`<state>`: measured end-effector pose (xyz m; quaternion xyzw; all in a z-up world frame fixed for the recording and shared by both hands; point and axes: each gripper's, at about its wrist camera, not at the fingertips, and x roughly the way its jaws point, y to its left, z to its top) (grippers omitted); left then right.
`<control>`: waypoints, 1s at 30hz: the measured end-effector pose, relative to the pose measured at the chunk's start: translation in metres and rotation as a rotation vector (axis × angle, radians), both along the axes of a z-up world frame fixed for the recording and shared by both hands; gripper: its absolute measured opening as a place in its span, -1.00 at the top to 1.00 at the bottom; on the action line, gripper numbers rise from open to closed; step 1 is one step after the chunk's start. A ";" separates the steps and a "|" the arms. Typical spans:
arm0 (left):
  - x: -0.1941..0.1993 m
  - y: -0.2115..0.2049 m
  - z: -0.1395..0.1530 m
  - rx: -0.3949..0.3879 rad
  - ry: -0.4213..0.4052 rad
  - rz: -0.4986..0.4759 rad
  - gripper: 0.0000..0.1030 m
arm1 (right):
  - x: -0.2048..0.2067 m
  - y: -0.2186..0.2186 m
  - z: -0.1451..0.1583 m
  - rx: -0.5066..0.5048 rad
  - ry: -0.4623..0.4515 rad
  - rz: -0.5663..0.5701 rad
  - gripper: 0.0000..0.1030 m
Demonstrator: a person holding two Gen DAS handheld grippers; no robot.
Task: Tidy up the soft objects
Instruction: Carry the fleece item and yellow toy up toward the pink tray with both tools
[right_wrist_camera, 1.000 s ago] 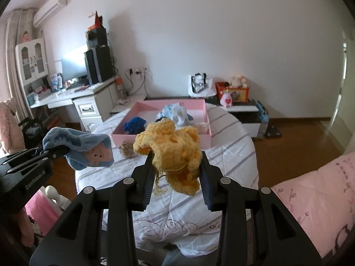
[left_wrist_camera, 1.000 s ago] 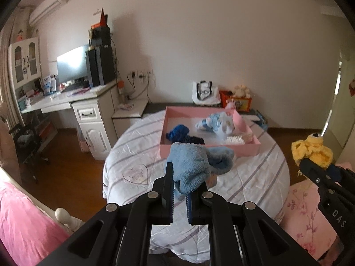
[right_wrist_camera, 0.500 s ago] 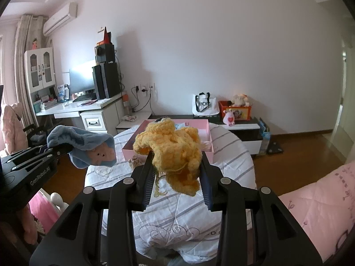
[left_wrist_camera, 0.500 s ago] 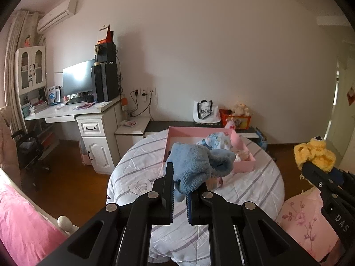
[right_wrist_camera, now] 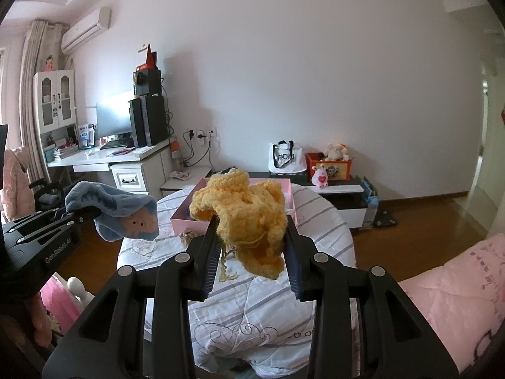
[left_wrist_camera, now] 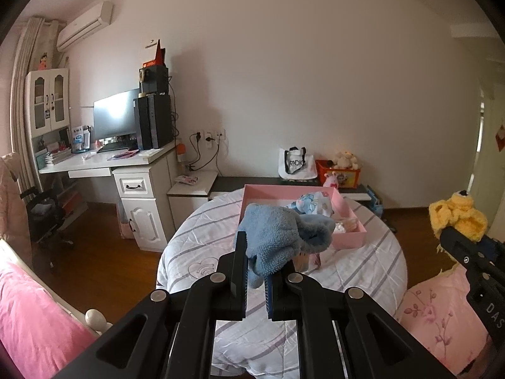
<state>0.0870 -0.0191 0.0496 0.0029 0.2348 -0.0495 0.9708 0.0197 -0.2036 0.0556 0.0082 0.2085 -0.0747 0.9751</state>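
Observation:
My left gripper (left_wrist_camera: 255, 254) is shut on a fluffy blue soft toy (left_wrist_camera: 277, 237) and holds it in the air in front of the round table. The toy also shows in the right wrist view (right_wrist_camera: 116, 214), with a tan face patch. My right gripper (right_wrist_camera: 252, 230) is shut on a yellow crocheted soft toy (right_wrist_camera: 246, 214), which also shows at the right edge of the left wrist view (left_wrist_camera: 457, 218). A pink box (left_wrist_camera: 350, 237) on the table holds a light blue plush (left_wrist_camera: 311, 203) and small white items. Both grippers are well short of the box.
A round table with a white striped cover (left_wrist_camera: 202, 237) stands ahead. A small tan item (right_wrist_camera: 187, 235) lies on it by the box. Pink bedding (right_wrist_camera: 457, 284) is at the right, a white desk (left_wrist_camera: 104, 161) with a monitor at the left, and a low shelf (right_wrist_camera: 341, 186) with toys against the wall.
Both grippers have risen and pulled back from the table with their toys still held. The table and pink box now look lower and farther away.

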 end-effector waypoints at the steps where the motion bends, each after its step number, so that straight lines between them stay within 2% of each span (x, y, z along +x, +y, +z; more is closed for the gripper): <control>1: 0.001 -0.001 0.000 0.001 0.001 -0.001 0.90 | 0.000 0.000 0.000 0.000 0.000 -0.001 0.34; 17: 0.001 0.000 -0.001 0.009 0.009 -0.003 0.89 | 0.004 0.001 0.001 -0.005 0.009 -0.019 0.34; 30: 0.022 0.004 -0.008 0.005 0.036 0.005 0.89 | 0.014 0.002 -0.001 -0.008 0.035 -0.031 0.34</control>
